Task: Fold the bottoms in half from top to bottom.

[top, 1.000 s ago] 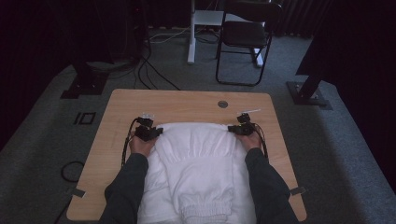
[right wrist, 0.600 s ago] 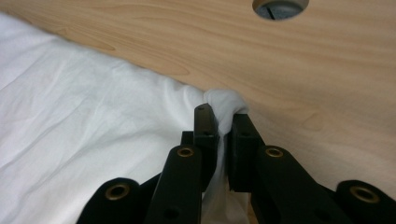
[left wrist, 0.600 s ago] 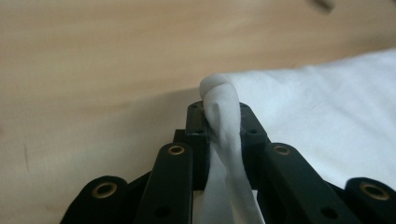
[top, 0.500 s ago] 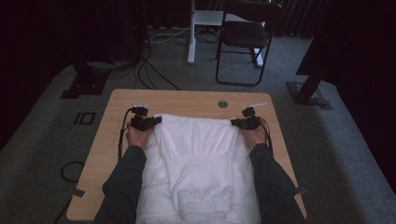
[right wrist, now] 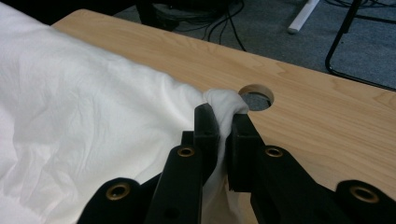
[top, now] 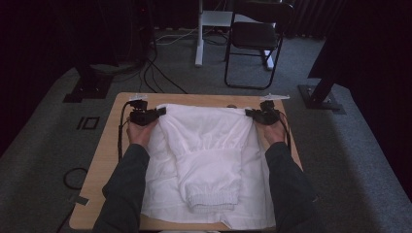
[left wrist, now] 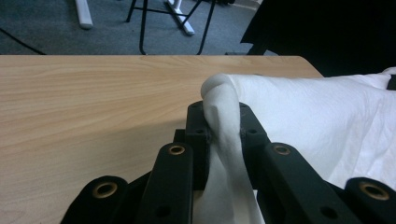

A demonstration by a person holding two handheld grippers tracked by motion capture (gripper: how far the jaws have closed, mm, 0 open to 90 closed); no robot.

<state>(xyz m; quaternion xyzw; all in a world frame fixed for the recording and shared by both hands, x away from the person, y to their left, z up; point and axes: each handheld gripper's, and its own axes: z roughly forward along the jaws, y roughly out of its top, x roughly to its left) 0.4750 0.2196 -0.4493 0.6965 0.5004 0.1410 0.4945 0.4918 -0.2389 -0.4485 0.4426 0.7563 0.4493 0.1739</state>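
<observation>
Fingers on the left gripper [top: 158, 113] are clamped tight on a bunched corner of the white garment [top: 206, 145], fabric squeezed right between the pads [left wrist: 198, 122]. Same deal on the right gripper [top: 251, 113], pinching the other corner next to the round hole [right wrist: 256, 97] in the table [top: 104, 160]. The garment hangs stretched between them near the table's far edge, its lower part resting toward the near edge.
</observation>
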